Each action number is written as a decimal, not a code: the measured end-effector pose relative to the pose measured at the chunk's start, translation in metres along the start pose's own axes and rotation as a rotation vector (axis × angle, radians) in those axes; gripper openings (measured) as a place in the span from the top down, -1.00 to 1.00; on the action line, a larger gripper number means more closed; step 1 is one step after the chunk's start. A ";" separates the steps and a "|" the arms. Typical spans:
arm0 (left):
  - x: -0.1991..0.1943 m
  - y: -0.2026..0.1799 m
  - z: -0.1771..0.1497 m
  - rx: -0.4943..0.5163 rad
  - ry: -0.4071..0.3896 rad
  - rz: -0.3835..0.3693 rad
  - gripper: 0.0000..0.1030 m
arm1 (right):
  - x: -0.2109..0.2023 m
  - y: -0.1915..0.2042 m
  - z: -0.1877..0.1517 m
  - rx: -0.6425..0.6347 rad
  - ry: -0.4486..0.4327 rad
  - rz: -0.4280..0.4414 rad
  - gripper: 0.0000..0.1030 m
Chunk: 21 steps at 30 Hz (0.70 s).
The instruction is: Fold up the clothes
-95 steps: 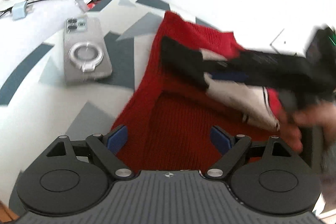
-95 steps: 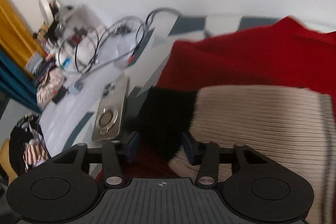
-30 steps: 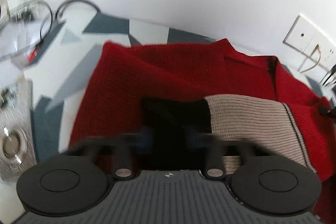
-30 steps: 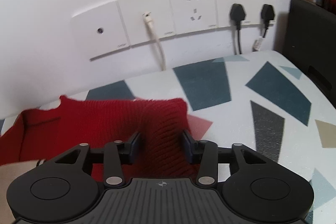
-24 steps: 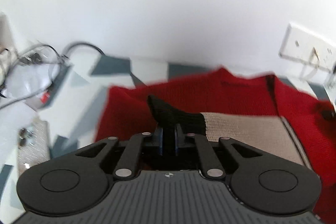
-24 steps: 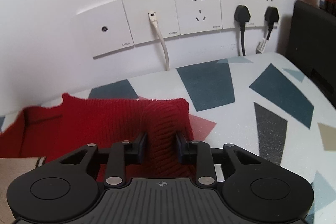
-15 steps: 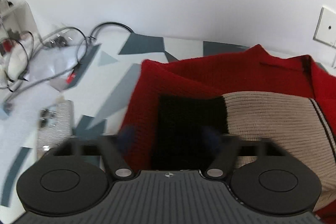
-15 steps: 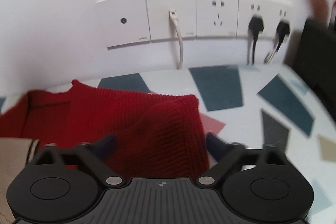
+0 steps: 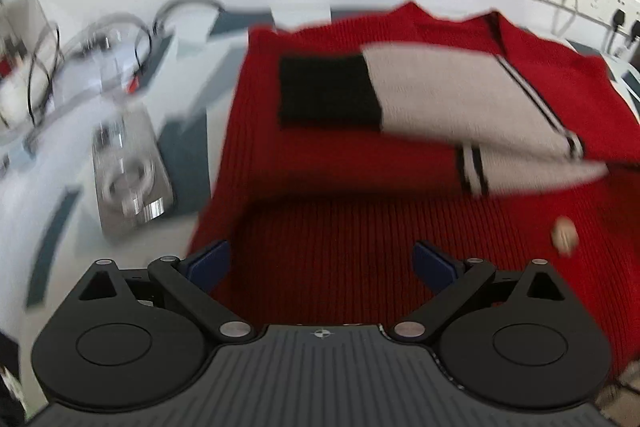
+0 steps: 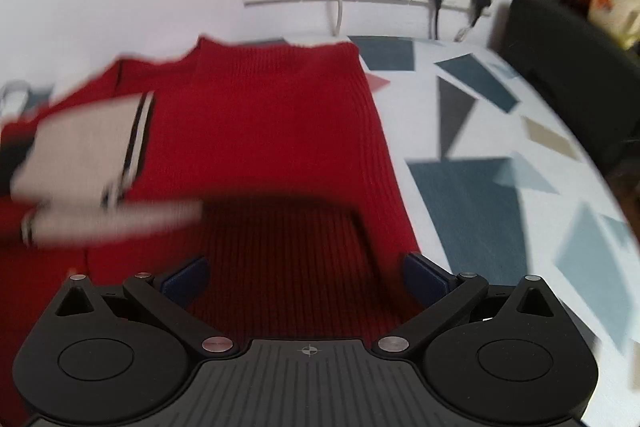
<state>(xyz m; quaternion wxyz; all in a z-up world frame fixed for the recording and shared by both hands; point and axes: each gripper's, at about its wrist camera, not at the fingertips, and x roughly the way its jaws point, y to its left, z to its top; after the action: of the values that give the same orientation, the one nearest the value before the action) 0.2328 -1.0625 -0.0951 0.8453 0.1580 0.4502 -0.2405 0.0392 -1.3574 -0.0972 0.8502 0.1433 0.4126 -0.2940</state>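
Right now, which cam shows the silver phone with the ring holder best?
Left wrist view: the silver phone with the ring holder lies whole, though blurred, on the patterned tablecloth left of the red knitted sweater. The right wrist view misses it.

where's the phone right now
In the left wrist view the phone lies on the patterned tabletop at the left, just beside the left edge of the red sweater, below the tangle of cables.
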 end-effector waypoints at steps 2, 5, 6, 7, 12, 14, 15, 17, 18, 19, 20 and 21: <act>0.000 0.006 -0.013 0.001 0.033 -0.024 -0.92 | -0.016 0.009 -0.020 -0.014 0.001 -0.038 -0.98; -0.001 0.007 -0.029 0.083 0.017 -0.032 -0.92 | -0.040 0.022 -0.047 -0.011 -0.004 -0.097 -0.98; -0.002 0.007 -0.034 0.116 0.011 -0.036 -0.93 | -0.048 0.026 -0.054 -0.024 -0.006 -0.110 -0.98; -0.002 0.006 -0.039 0.139 0.009 -0.040 -0.98 | -0.054 0.030 -0.059 -0.038 -0.011 -0.124 -0.98; 0.000 0.010 -0.044 0.166 0.017 -0.069 -1.00 | -0.069 0.026 -0.083 -0.033 0.031 -0.164 -0.98; 0.002 0.012 -0.043 0.150 0.038 -0.088 -1.00 | -0.065 0.021 -0.091 0.004 0.060 -0.173 -0.98; 0.004 0.013 -0.042 0.143 0.046 -0.099 -1.00 | -0.062 0.018 -0.094 0.030 0.069 -0.174 -0.98; 0.004 0.013 -0.041 0.163 0.046 -0.108 -1.00 | -0.057 0.014 -0.094 0.098 0.055 -0.151 -0.98; 0.004 0.013 -0.040 0.168 0.050 -0.111 -1.00 | -0.054 0.013 -0.093 0.108 0.060 -0.145 -0.98; 0.004 0.013 -0.040 0.174 0.054 -0.114 -1.00 | -0.051 0.012 -0.092 0.118 0.064 -0.139 -0.99; 0.004 0.013 -0.039 0.176 0.059 -0.117 -1.00 | -0.048 0.010 -0.091 0.129 0.068 -0.132 -0.99; 0.005 0.013 -0.038 0.173 0.065 -0.117 -1.00 | -0.046 0.009 -0.090 0.140 0.073 -0.126 -0.99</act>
<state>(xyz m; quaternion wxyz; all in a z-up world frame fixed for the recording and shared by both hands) 0.2159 -1.0346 -0.1190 0.7978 0.2115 0.4635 -0.3224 -0.0330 -1.2889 -0.1169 0.8023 0.1867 0.4301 -0.3693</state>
